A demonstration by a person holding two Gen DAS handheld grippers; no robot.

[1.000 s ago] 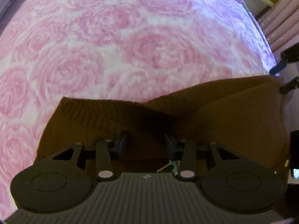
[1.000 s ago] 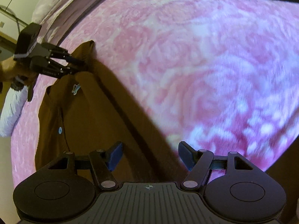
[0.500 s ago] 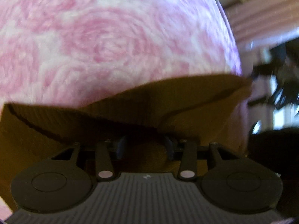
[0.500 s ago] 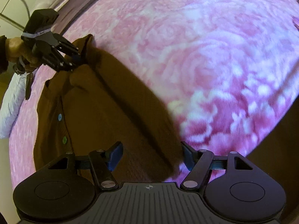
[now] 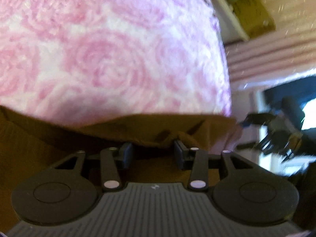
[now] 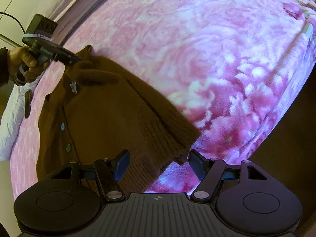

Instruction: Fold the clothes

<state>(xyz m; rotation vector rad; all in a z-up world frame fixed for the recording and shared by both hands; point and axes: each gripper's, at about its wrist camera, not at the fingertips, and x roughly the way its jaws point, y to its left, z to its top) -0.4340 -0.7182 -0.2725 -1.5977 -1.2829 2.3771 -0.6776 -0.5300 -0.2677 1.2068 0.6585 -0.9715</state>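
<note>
A brown knitted cardigan with coloured buttons lies on a pink rose-patterned blanket. In the right wrist view my right gripper is open, its fingers either side of the ribbed hem corner, not closed on it. The left gripper shows at the far left, held by a hand, shut on the cardigan's collar end. In the blurred left wrist view the left gripper has brown knit bunched between its fingers, and the right gripper shows at the right edge.
A white quilted pillow lies at the left beside the cardigan. The bed edge drops off at the right. A padded pink headboard and a cardboard box stand beyond the blanket.
The left gripper has pulled the collar end across and the view has swung right. The right gripper has drawn back to the hem corner, still open.
</note>
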